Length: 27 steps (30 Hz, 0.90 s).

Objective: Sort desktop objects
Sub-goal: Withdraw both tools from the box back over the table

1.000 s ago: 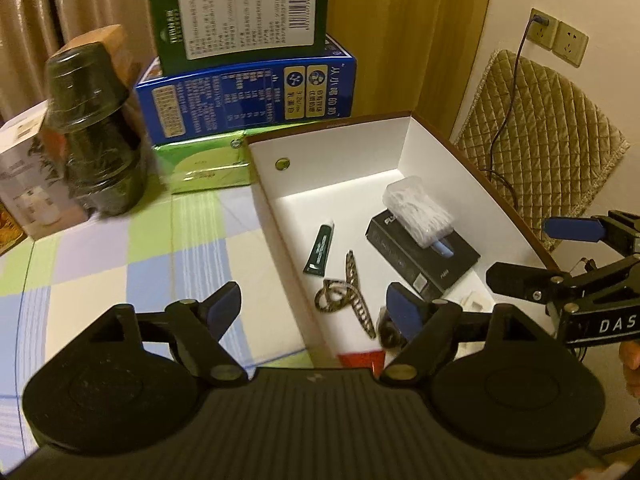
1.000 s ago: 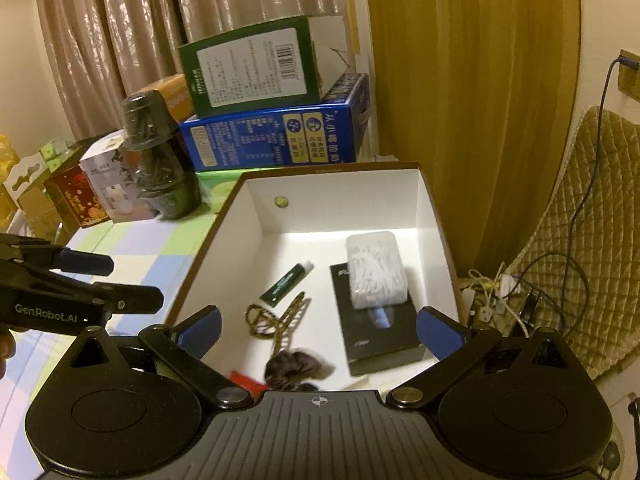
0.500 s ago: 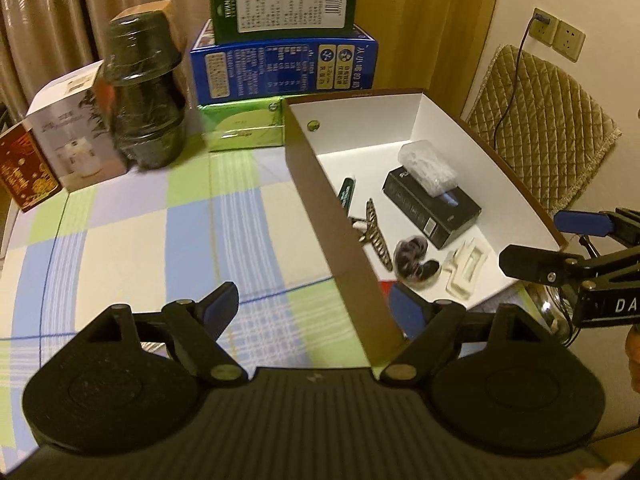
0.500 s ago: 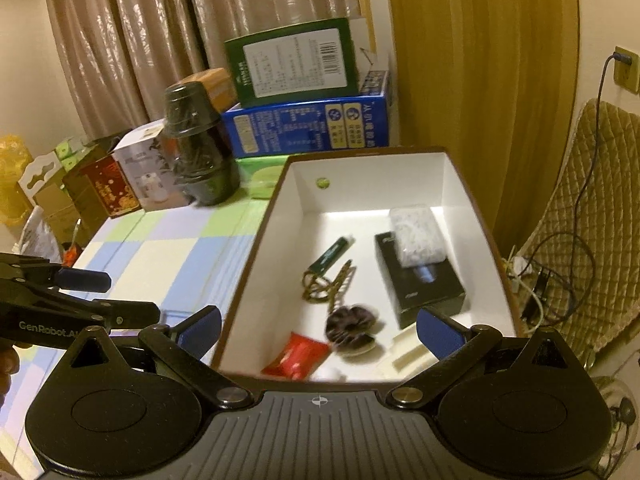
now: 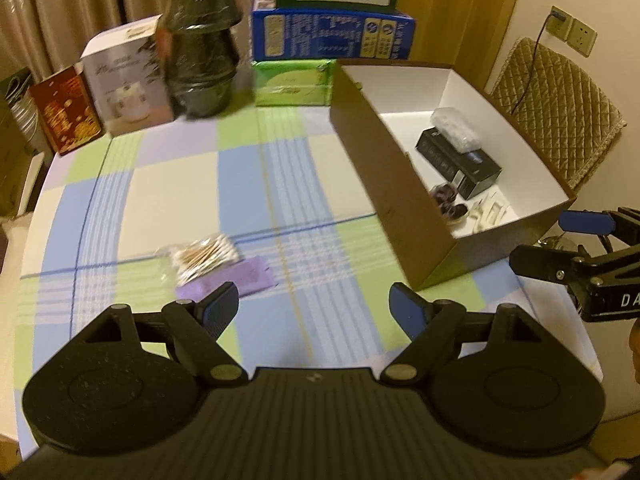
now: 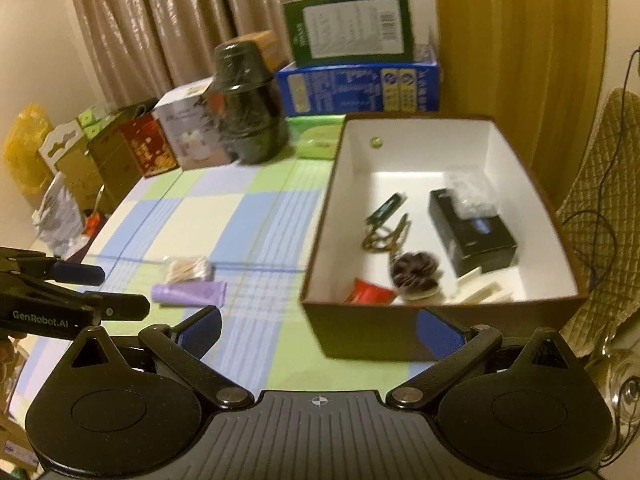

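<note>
A bag of cotton swabs (image 5: 204,258) and a purple tube (image 5: 236,280) lie on the checked tablecloth, just ahead and left of my left gripper (image 5: 312,306), which is open and holds nothing. The brown box with white inside (image 6: 360,332) holds a green tube (image 6: 386,208), a hair clip (image 6: 386,236), a dark scrunchie (image 6: 414,270), a red packet (image 6: 368,292) and a black box (image 6: 472,232). My right gripper (image 6: 320,332) hovers open and empty before the box's near wall. The swabs (image 6: 188,270) and purple tube (image 6: 188,294) also show to its left.
A stack of dark bowls (image 5: 202,40), a white carton (image 5: 128,76), a red carton (image 5: 66,110) and blue (image 5: 332,36) and green cartons (image 5: 294,82) line the table's far edge. A quilted chair (image 5: 556,108) stands right of the box (image 5: 400,200).
Both grippers have pulled back from above the box toward the table's near side. The cotton swabs and purple tube have come into view. Both stay open.
</note>
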Tool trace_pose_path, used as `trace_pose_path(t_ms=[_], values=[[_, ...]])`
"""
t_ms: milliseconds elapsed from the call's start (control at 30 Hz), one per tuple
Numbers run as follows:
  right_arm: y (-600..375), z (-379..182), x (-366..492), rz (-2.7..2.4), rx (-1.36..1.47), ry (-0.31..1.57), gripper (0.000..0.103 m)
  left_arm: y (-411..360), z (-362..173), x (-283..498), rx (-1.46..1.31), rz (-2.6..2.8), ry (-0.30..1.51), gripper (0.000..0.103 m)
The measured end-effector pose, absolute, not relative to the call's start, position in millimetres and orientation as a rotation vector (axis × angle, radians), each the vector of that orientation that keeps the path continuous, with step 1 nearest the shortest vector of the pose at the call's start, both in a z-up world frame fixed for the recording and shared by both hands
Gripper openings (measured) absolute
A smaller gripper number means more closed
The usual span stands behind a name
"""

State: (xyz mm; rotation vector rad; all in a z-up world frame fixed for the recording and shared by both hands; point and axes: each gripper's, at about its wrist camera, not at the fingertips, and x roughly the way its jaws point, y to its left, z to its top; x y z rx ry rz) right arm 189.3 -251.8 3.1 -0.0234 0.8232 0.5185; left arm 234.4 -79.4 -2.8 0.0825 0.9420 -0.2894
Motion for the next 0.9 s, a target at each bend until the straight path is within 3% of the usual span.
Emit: trace_pose_path(t_ms=[900], values=[[-148, -39, 167, 0.647, -0.109, 0.930, 0.101, 28, -26, 207, 0.021, -0.162, 1.005, 0.080]])
